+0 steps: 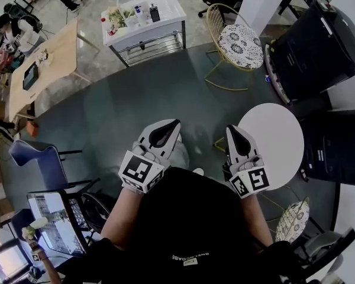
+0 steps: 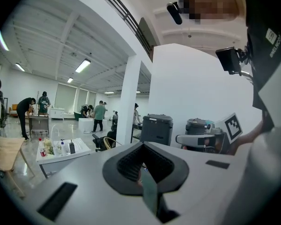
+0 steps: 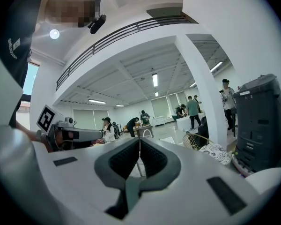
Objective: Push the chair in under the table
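Note:
A gold wire chair [image 1: 239, 43] with a patterned cushion stands on the grey floor, apart from the round white table [image 1: 275, 138]. In the right gripper view the same chair [image 3: 210, 150] is ahead to the right and the table's edge [image 3: 271, 178] shows at the lower right. A second patterned chair [image 1: 293, 219] sits by the table's near side. My left gripper [image 1: 177, 123] and right gripper [image 1: 230, 128] are held in front of my body, both shut with nothing between the jaws. The right gripper hovers just left of the table. The left gripper view shows the chair [image 2: 108, 142] far off.
A white cart [image 1: 143, 18] with bottles stands at the back, a wooden table [image 1: 44, 58] at the left. Large black bins [image 1: 319, 46] line the right side. A blue chair [image 1: 38, 158] and a laptop [image 1: 53, 220] are at my left. People work in the distance.

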